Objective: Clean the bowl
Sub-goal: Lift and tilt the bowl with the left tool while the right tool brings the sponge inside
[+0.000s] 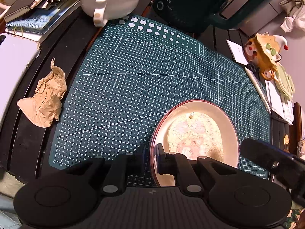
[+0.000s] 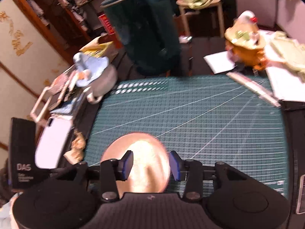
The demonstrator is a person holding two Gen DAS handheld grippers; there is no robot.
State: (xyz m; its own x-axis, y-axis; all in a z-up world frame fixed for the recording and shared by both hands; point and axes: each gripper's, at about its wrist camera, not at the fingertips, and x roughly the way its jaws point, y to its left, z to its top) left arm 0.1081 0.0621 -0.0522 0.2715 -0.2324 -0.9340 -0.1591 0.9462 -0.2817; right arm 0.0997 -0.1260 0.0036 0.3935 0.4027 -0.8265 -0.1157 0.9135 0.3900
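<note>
A cream bowl with a pink rim stands on the near right part of the green cutting mat. A pale, speckled oval sponge lies inside it. My left gripper is shut on the bowl's near left rim, one finger outside and one inside. In the blurred right wrist view the bowl sits just below my right gripper. Its blue pads stand apart above the sponge and press on nothing. The right gripper's black body shows beside the bowl's right edge.
Crumpled brown paper lies left of the mat. A white mug with a blue lid and a dark green appliance stand behind it. An orange ceramic pot, a pen and papers lie on the right; books on the left.
</note>
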